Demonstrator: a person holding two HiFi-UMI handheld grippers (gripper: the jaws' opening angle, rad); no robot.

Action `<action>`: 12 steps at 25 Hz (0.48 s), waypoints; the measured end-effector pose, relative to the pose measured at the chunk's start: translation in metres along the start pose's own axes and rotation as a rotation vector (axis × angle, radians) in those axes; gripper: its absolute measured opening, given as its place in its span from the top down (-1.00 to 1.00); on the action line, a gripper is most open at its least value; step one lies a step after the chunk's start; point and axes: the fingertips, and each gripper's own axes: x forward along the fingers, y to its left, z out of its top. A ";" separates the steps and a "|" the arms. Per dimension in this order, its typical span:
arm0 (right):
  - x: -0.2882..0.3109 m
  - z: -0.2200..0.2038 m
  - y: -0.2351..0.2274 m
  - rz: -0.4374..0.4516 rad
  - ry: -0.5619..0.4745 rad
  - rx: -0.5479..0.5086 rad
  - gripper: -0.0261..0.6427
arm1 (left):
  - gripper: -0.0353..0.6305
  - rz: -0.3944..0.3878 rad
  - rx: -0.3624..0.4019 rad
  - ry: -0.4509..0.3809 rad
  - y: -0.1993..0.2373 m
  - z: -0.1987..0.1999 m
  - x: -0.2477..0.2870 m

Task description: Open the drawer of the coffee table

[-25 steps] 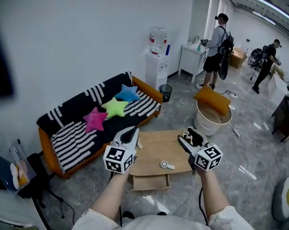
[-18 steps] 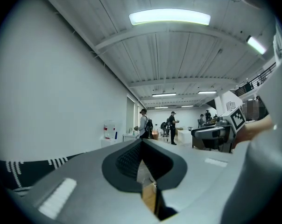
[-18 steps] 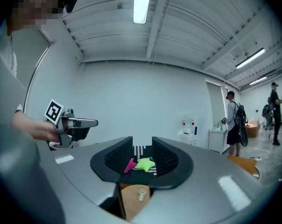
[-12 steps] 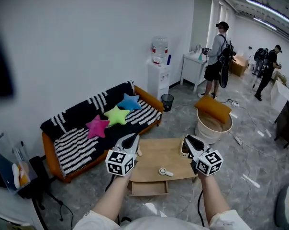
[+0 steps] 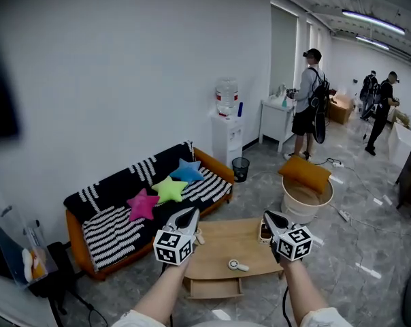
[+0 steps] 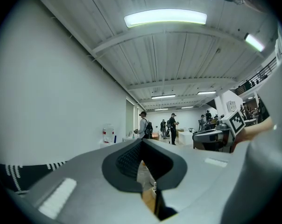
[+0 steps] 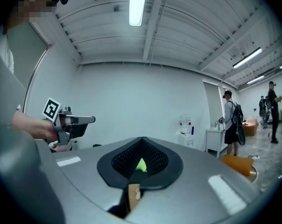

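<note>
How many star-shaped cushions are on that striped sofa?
3, in a row on the sofa: the pink cushion at the left, the yellow-green cushion in the middle, the blue cushion at the right. None appears hidden.

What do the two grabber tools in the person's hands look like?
The left gripper and right gripper each have pale grey pointed jaws lined with black ribbed pads. Behind the jaws sits a white cube printed with black square markers. A dark cable hangs under the right one. The person wears white sleeves.
</note>
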 end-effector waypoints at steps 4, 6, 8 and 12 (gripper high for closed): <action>0.002 0.000 -0.002 -0.006 0.006 0.001 0.91 | 0.90 0.005 -0.004 0.005 0.004 0.000 0.001; 0.003 0.001 -0.003 -0.012 0.003 -0.005 0.91 | 0.90 0.012 -0.003 0.008 0.009 -0.001 0.000; 0.003 0.003 -0.005 -0.022 -0.002 -0.012 0.91 | 0.90 0.024 -0.001 0.009 0.014 -0.003 -0.001; -0.007 0.001 -0.010 -0.052 0.001 -0.023 0.91 | 0.90 0.049 0.005 0.010 0.022 -0.006 -0.010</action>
